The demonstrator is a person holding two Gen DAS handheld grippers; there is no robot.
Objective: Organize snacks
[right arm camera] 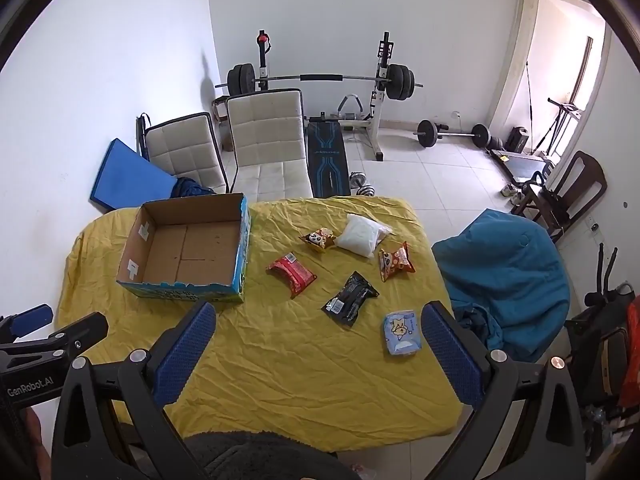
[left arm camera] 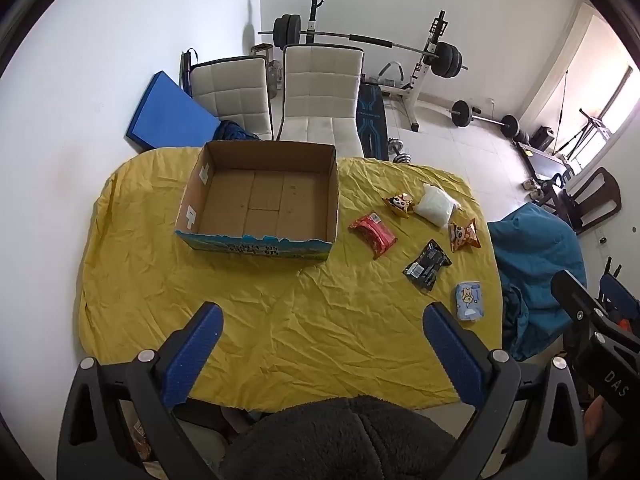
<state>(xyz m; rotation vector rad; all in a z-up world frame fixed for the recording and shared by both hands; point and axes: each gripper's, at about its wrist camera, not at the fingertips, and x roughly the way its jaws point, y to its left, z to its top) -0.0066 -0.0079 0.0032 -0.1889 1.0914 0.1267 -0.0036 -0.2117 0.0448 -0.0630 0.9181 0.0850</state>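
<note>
An empty cardboard box (left arm camera: 264,204) (right arm camera: 188,248) stands on the yellow-covered table (left arm camera: 280,320) (right arm camera: 288,356), left of several snack packs. These are a red pack (left arm camera: 373,235) (right arm camera: 291,274), a black pack (left arm camera: 427,270) (right arm camera: 350,298), a light blue pack (left arm camera: 470,301) (right arm camera: 401,332), two orange panda packs (left arm camera: 400,203) (left arm camera: 464,234) (right arm camera: 318,239) (right arm camera: 396,260) and a white bag (left arm camera: 435,209) (right arm camera: 361,235). My left gripper (left arm camera: 322,320) hangs open above the table's near side. My right gripper (right arm camera: 318,320) is open too, high over the near edge, holding nothing.
Two white chairs (left arm camera: 320,92) (left arm camera: 232,92) stand behind the table, with a blue mat (left arm camera: 168,114) against the wall. A weight bench and barbells (right arm camera: 320,80) fill the back. A blue-draped seat (right arm camera: 508,272) sits right of the table. A dark fleece garment (left arm camera: 340,440) lies below the grippers.
</note>
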